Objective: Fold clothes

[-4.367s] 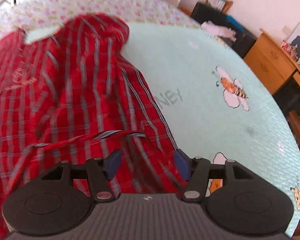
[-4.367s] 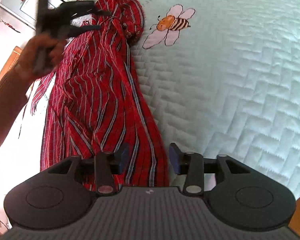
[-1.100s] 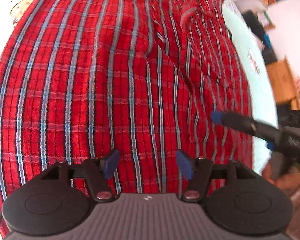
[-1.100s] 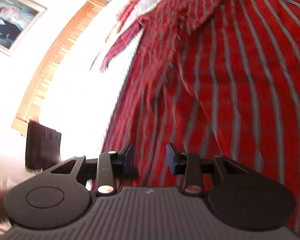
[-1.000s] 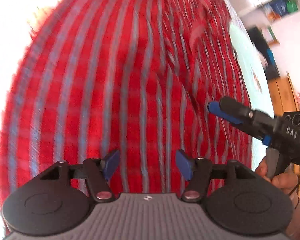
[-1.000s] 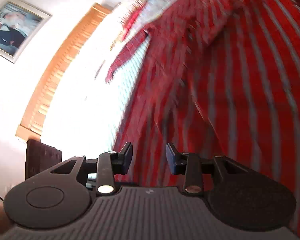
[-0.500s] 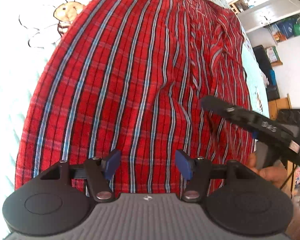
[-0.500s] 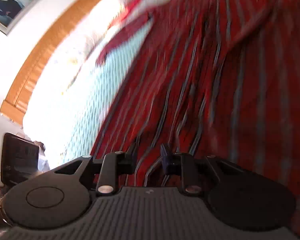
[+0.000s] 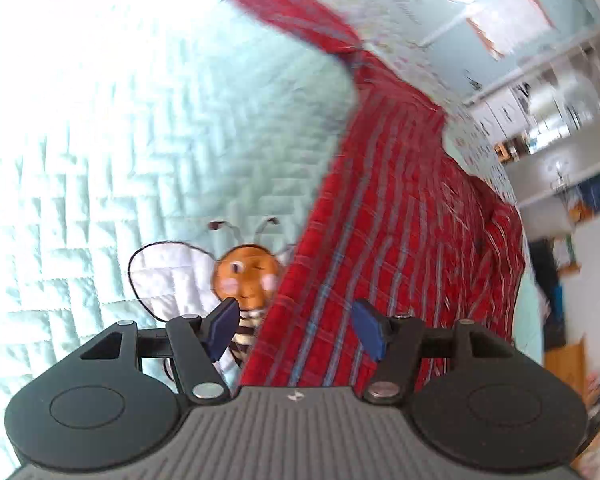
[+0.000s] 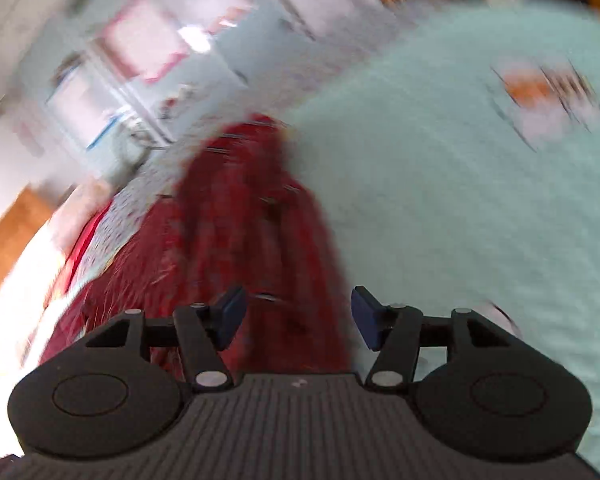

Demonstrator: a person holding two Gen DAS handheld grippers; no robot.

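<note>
My left tongs [image 9: 294, 330]: spread, holding nothing | My right tongs [image 10: 296, 317]: just opened wide, nothing pinched | Shirt [image 9: 400, 240]: red with thin blue stripes, soft and wrinkly, lying on the bed [image 9: 100, 120] | Bed: pale green puffy quilt with a bee picture [image 9: 244, 276] beside the shirt's edge

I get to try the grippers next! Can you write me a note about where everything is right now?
Left hand-held gripper: open, holding nothing, over the shirt's near edge, beside the bee on the quilt.
Right hand-held gripper: its jaws have just been opening; open now, nothing pinched, shirt below it. This view is blurred.
Shirt: lies on the quilt, one sleeve stretched out at the far end.
Done: shirt lies fairly flat; whether any fold is made, I cannot tell.
Left: fold the sleeves in, then fold the body.
</note>
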